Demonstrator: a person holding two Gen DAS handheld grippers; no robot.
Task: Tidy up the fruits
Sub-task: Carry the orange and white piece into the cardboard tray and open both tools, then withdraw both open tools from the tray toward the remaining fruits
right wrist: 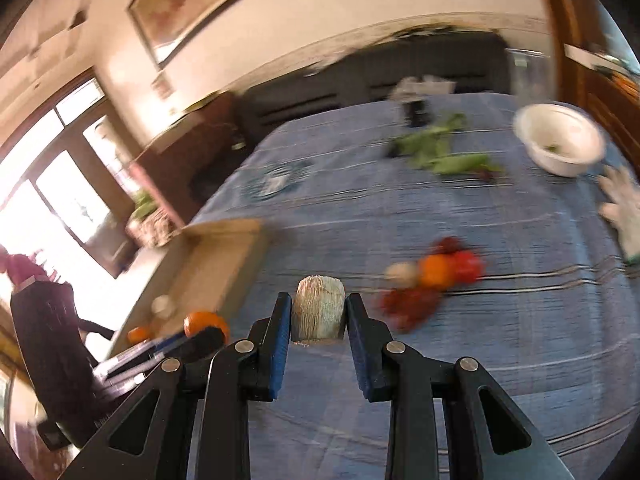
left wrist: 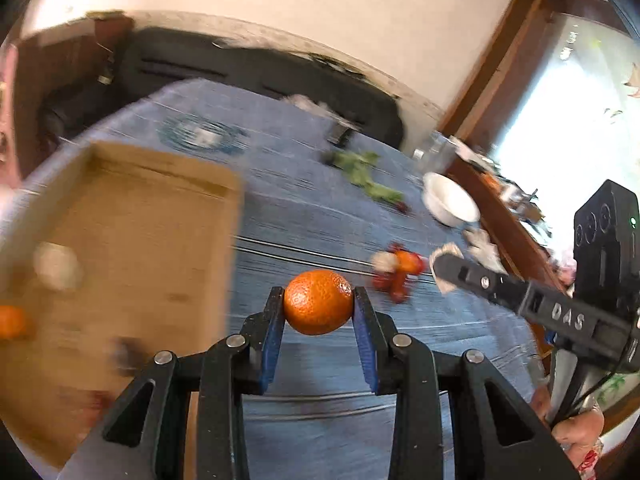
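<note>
My left gripper (left wrist: 318, 300) is shut on an orange (left wrist: 319, 301) and holds it above the blue tablecloth, just right of a cardboard box (left wrist: 132, 240). The box holds another orange (left wrist: 11, 322) and a pale round fruit (left wrist: 58, 266). My right gripper (right wrist: 319, 310) is shut on a pale fruit in a white foam net (right wrist: 319, 307). It also shows at the right of the left wrist view (left wrist: 444, 270). A pile of fruit (right wrist: 432, 280), red, orange and pale, lies on the cloth ahead. The box (right wrist: 208, 264) is to the left, with the left gripper's orange (right wrist: 205, 323) beside it.
A white bowl (right wrist: 560, 140) stands at the far right of the table. Green leafy vegetables (right wrist: 440, 152) lie near it. A white glove (right wrist: 624, 208) lies at the right edge. A blue coaster (right wrist: 276, 180) lies at the far left. A dark sofa (right wrist: 380, 76) stands behind the table.
</note>
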